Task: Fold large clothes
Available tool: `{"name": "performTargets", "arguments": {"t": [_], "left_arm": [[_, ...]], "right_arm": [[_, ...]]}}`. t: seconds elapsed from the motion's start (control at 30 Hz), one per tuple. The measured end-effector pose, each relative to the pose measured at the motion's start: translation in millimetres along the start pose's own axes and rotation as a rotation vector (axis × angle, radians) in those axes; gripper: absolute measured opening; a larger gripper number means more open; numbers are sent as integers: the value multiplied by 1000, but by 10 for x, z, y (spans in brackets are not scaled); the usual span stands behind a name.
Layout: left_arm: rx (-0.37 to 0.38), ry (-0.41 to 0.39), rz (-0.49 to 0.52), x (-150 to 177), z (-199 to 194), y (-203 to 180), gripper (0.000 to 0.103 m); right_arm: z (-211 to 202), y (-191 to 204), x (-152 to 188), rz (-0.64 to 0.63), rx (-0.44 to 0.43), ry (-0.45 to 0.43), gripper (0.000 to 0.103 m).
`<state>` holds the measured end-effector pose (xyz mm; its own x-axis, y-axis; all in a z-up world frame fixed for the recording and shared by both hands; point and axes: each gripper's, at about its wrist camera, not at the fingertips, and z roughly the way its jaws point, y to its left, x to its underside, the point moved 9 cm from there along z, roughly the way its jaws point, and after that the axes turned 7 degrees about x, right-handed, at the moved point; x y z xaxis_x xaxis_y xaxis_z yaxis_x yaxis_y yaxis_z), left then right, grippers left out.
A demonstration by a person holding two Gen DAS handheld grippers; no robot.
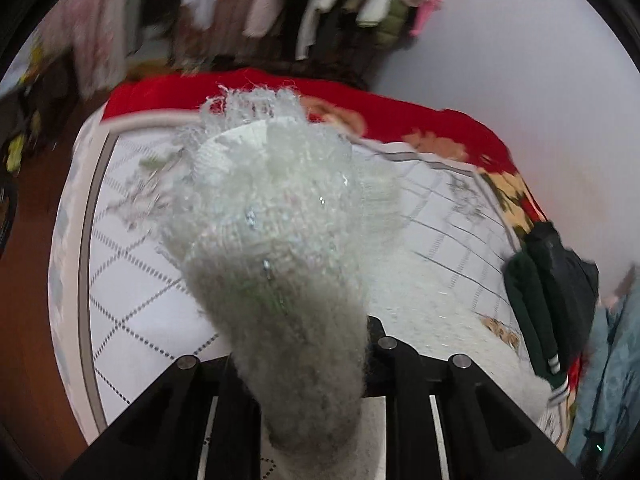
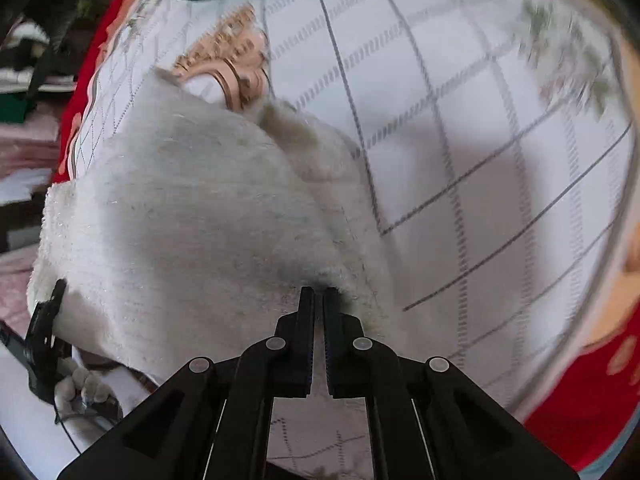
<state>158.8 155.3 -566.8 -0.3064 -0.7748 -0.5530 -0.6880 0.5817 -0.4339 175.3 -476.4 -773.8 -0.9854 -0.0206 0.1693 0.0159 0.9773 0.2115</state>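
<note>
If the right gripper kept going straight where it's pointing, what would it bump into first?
Probably the fluffy white sweater: the right gripper is already shut on its edge. Behind that lies the white checked bed cover, though depth is hard to judge.

The white garment [image 1: 276, 216] is fuzzy knit with glinting threads, the bedcover [image 2: 460, 120] beneath is smooth matt quilted cloth, and the black gripper fingers [image 2: 306, 344] look like matt plastic with dull metal pins.
</note>
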Motion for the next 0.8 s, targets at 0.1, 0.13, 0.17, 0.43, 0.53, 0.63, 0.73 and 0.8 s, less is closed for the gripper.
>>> {"name": "performTargets", "arguments": {"t": [0.1, 0.13, 0.17, 0.43, 0.53, 0.63, 0.73, 0.8], "left_arm": [[35, -17, 149, 3, -161, -390, 15], [56, -25, 210, 27, -246, -555, 15], [82, -33, 273, 61, -313, -754, 15], [358, 51, 864, 1349, -636, -2287, 15], [426, 132, 1022, 1962, -592, -2455, 14], [443, 212, 1132, 2446, -454, -2422, 14], [417, 248, 1168, 2600, -256, -2318, 14], [388, 253, 1182, 2573, -175, -2257, 15]], "right_arm": [[240, -82, -62, 65, -64, 3, 4], [331, -36, -7, 88, -102, 6, 4], [435, -30, 8, 106, -149, 14, 4], [827, 43, -19, 130, -327, 63, 0], [832, -158, -23, 138, -377, 77, 0], [893, -214, -45, 127, -411, 85, 0], [967, -306, -59, 145, -487, 109, 0], [973, -404, -60, 164, -542, 126, 0]]}}
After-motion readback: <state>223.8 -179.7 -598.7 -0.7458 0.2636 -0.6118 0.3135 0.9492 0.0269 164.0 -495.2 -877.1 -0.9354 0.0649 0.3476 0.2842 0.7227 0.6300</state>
